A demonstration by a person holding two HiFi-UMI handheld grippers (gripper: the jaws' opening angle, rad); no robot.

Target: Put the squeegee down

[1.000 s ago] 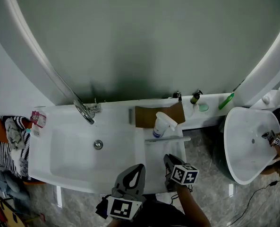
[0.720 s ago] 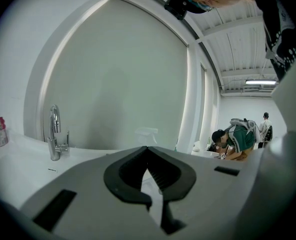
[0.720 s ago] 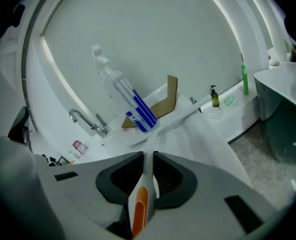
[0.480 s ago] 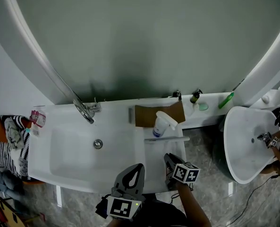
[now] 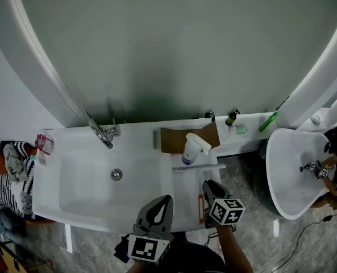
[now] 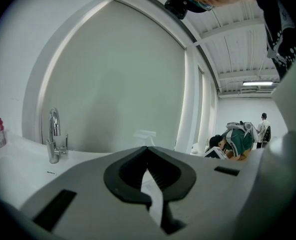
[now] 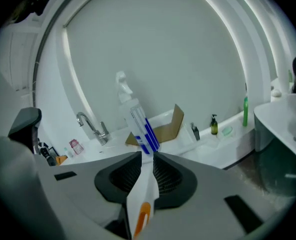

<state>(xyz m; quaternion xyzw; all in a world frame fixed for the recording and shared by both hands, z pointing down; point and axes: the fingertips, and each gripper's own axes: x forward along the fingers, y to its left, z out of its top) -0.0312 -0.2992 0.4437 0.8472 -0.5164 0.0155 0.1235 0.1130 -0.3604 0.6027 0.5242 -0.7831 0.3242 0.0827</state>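
Item: squeegee (image 5: 200, 206). It lies on the white counter (image 5: 182, 193), right of the sink (image 5: 54, 178). The long axis of its handle runs away from you towards the wall. The pale blade sits crosswise at the far end, just in front of the spray bottle (image 5: 191, 149).

Head view only: an orange strip on the handle shows just left of your right gripper (image 5: 207, 184). Both grippers sit side by side at the counter's near edge.

Right gripper view only: the white handle with its orange slot (image 7: 140, 204) passes through your right gripper (image 7: 148, 156). The jaws stand narrow, closed on the handle. Spray bottle (image 7: 138, 121) and cardboard (image 7: 170, 124) stand beyond the tips.

Left gripper view only: your left gripper (image 6: 148, 150) has its tips together with nothing between them. The tap (image 6: 53, 136) is at left.

Pose: your left gripper (image 5: 167, 198) points at the wall. Your right gripper leans slightly left, with your forearm (image 5: 232, 249) rising from the bottom edge.
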